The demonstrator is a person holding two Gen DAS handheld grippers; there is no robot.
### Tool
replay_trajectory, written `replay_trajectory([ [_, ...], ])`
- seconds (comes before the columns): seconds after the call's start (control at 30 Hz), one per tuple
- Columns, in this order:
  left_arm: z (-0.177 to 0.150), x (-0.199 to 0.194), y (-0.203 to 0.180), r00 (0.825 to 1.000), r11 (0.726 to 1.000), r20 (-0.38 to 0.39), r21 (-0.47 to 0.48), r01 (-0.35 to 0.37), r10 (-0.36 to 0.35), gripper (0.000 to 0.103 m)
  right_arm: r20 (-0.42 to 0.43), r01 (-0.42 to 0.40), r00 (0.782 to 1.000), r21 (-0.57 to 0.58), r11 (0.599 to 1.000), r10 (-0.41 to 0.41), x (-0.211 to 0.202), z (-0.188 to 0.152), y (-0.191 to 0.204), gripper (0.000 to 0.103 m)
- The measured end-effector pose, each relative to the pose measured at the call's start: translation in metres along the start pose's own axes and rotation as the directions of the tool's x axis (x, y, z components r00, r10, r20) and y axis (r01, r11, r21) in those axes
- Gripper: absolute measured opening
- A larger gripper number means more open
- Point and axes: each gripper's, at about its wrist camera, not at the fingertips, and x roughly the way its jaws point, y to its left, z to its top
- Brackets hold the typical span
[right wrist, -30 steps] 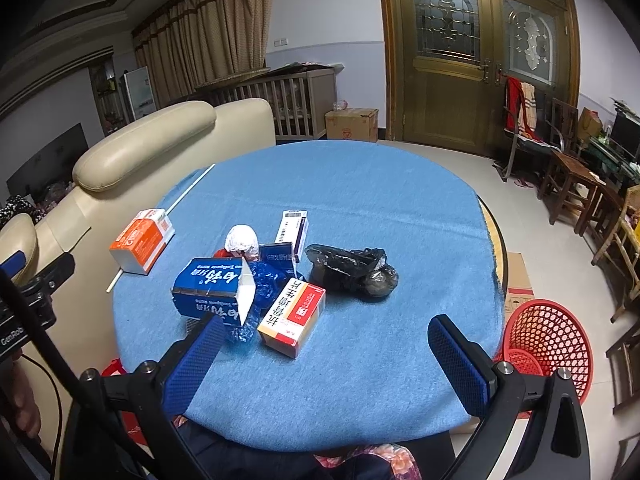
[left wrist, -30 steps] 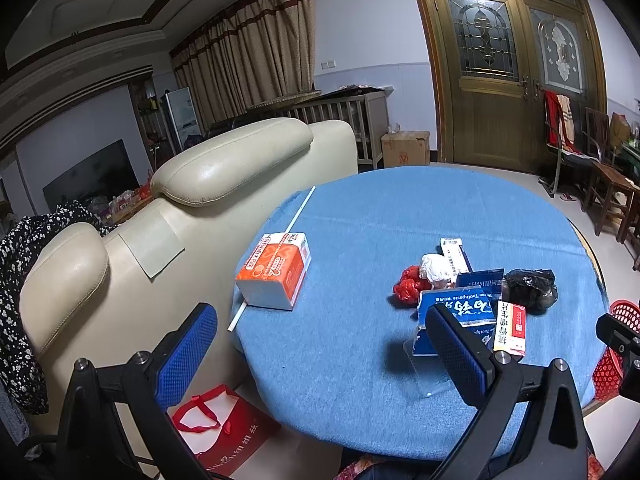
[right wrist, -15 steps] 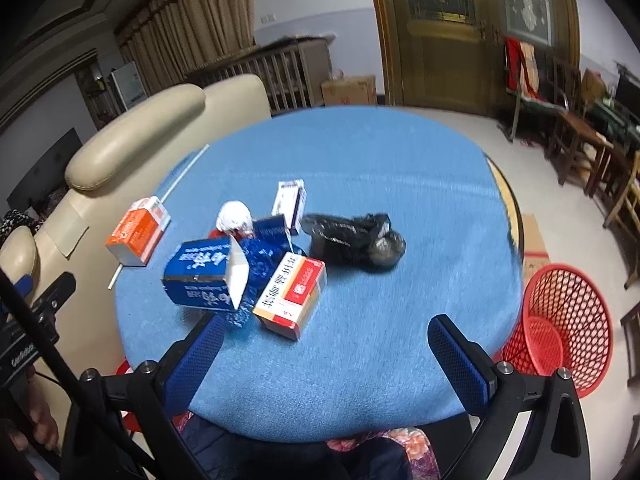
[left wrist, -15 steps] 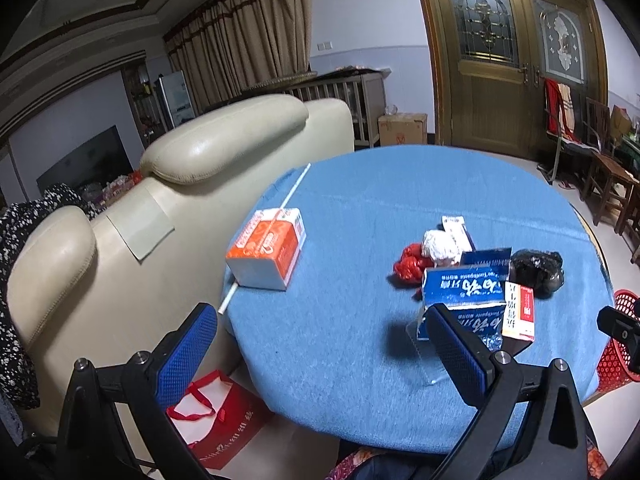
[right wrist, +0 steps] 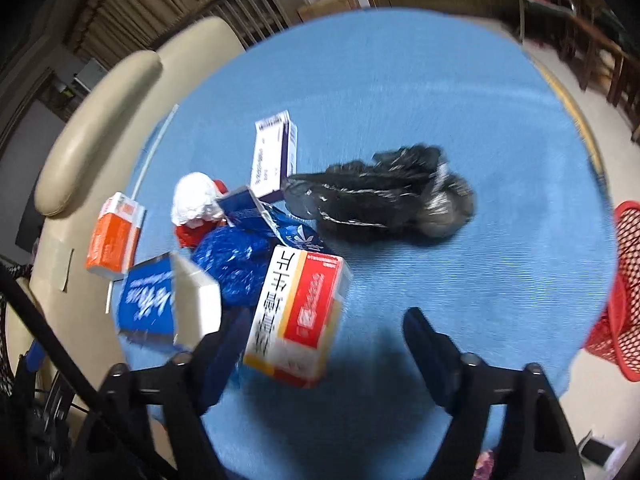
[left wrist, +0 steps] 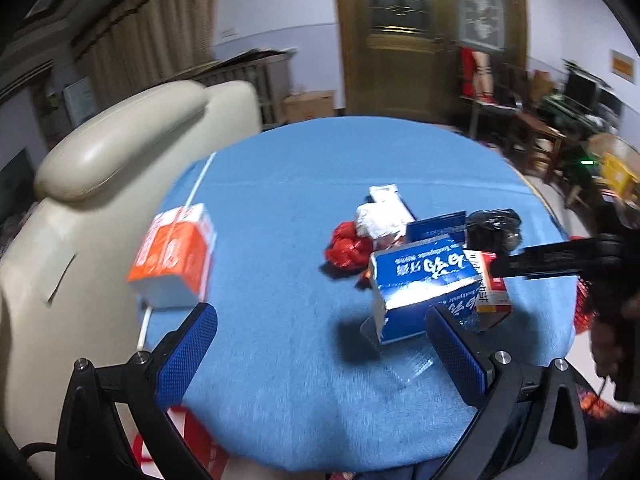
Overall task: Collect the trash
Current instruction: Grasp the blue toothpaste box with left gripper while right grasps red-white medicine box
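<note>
**Right jaws narrow over the red-and-yellow carton**

The right gripper (right wrist: 320, 344) is closing its jaws, having stood at full spread a second ago. The red-and-yellow carton (right wrist: 298, 316) now lies between them, just beside the left finger, but the pads do not press on it yet, so nothing is held. In that second this gripper has dropped from a high, level look over the whole tabletop (right wrist: 460, 120) to a steep, close look down on the pile. That reads as the start of a first pick, with the carton the likely target.

The left gripper (left wrist: 320, 344) has its jaws wide apart and empty, hanging above bare blue cloth. It too has come lower and nearer the pile, though less so.

Around the carton, the blue toothpaste box (right wrist: 160, 304) sits to its left, touching crumpled blue wrap (right wrist: 232, 264). Farther off lie a white wad (right wrist: 196, 196), a purple-and-white box (right wrist: 272, 156) and a black bag (right wrist: 384, 196). An orange box (right wrist: 114, 236) sits apart, near the sofa-side edge. The red mesh basket (right wrist: 628, 248) stands on the floor beyond the tabletop's right edge, and all the trash is not yet in it.
</note>
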Motion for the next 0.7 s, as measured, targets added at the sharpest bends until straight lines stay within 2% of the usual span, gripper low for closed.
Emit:
replay_trajectory([
  [0.07, 0.003, 0.007, 0.0, 0.999, 0.998, 0.01, 0.054, 0.039, -0.04, 0.103, -0.021, -0.018, 1.0, 0.004, 1.0, 0.018, 0.01, 0.005, 0.007, 0.076],
  [0.17, 0.009, 0.015, -0.002, 0.992, 0.983, 0.01, 0.133, 0.124, -0.127, 0.103, -0.025, 0.001, 1.0, -0.011, 1.0, -0.001, 0.02, 0.009, 0.014, 0.076],
  [0.27, 0.015, 0.026, -0.008, 0.981, 0.961, -0.006, 0.2, 0.193, -0.196, 0.103, -0.028, -0.048, 0.998, 0.009, 0.999, 0.049, 0.027, 0.013, 0.012, 0.072],
  [0.33, 0.019, 0.033, -0.015, 0.97, 0.938, -0.027, 0.249, 0.24, -0.241, 0.103, -0.032, -0.091, 0.995, 0.005, 0.996, 0.091, 0.025, 0.013, 0.01, 0.055],
  [0.43, 0.025, 0.048, -0.027, 0.951, 0.897, -0.073, 0.317, 0.306, -0.299, 0.103, -0.014, -0.044, 0.999, -0.033, 0.998, 0.044, 0.018, 0.012, 0.006, 0.055],
  [0.5, 0.029, 0.059, -0.035, 0.94, 0.868, -0.097, 0.362, 0.34, -0.327, 0.103, -0.025, -0.067, 0.997, -0.004, 0.998, 0.067, 0.019, 0.01, -0.004, 0.055],
  [0.57, 0.033, 0.067, -0.04, 0.936, 0.85, -0.111, 0.394, 0.35, -0.334, 0.103, -0.032, -0.065, 0.997, 0.018, 0.998, 0.066, 0.014, 0.008, -0.014, 0.055],
  [0.7, 0.037, 0.081, -0.047, 0.905, 0.788, -0.174, 0.445, 0.425, -0.389, 0.103, -0.04, -0.062, 0.997, 0.019, 0.998, 0.063, 0.006, -0.001, -0.028, 0.055],
])
